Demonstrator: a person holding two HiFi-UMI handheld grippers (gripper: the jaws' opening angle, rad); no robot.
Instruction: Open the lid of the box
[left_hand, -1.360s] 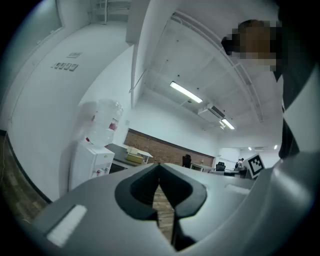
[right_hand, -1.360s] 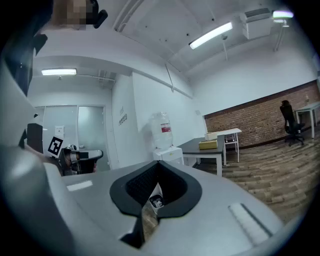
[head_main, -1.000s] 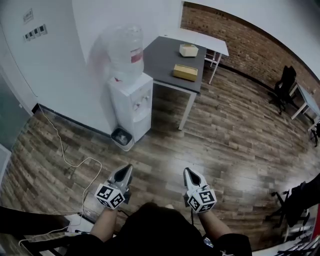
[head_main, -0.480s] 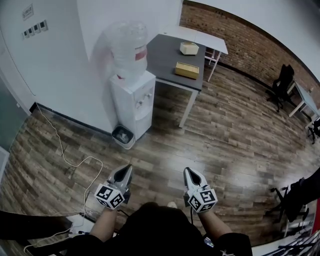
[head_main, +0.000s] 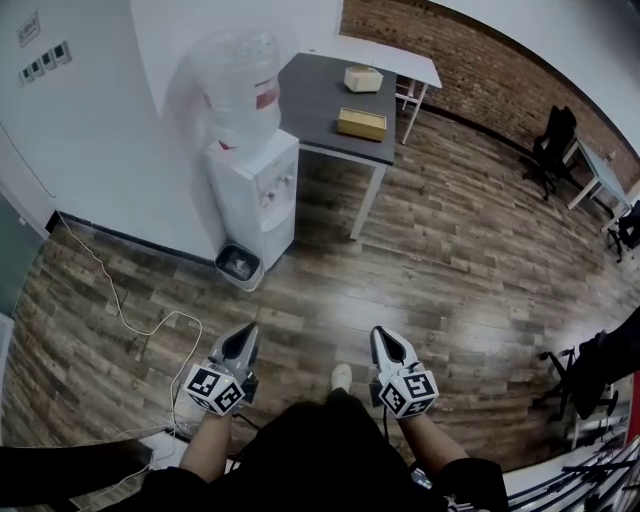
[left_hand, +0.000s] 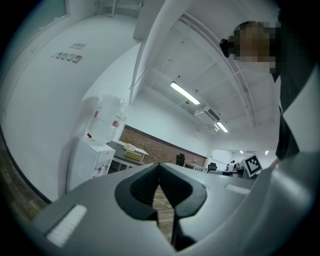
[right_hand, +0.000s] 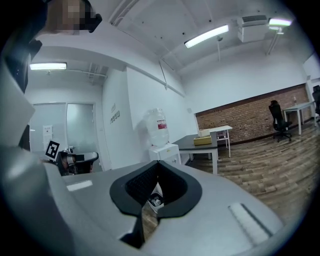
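The box cannot be singled out from here: a tan box (head_main: 361, 123) and a paler box (head_main: 363, 78) both sit on the dark counter (head_main: 318, 100) at the far side of the room, the paler one farther back, and both are well apart from either hand-held gripper.

Nearest, the person holds the two tools side by side over the wooden floor (head_main: 450, 270), both pointing away towards the far wall. The left hand-held gripper (head_main: 247, 330) has its jaws brought together at the tips with nothing between them; only floor shows through the slot behind the tips. The right hand-held gripper (head_main: 381, 333) is likewise closed and empty. A shoe (head_main: 341, 376) shows between them.

To the left a white cable (head_main: 130, 320) trails across the floor. Beyond it a small bin (head_main: 239, 266) stands at the foot of a white water dispenser (head_main: 255, 190), which carries a large clear bottle (head_main: 240, 90). The counter stands just right of the dispenser. Behind the counter is a white table (head_main: 400, 62), then a brick wall (head_main: 480, 60). A dark office chair (head_main: 548, 150) stands far right.
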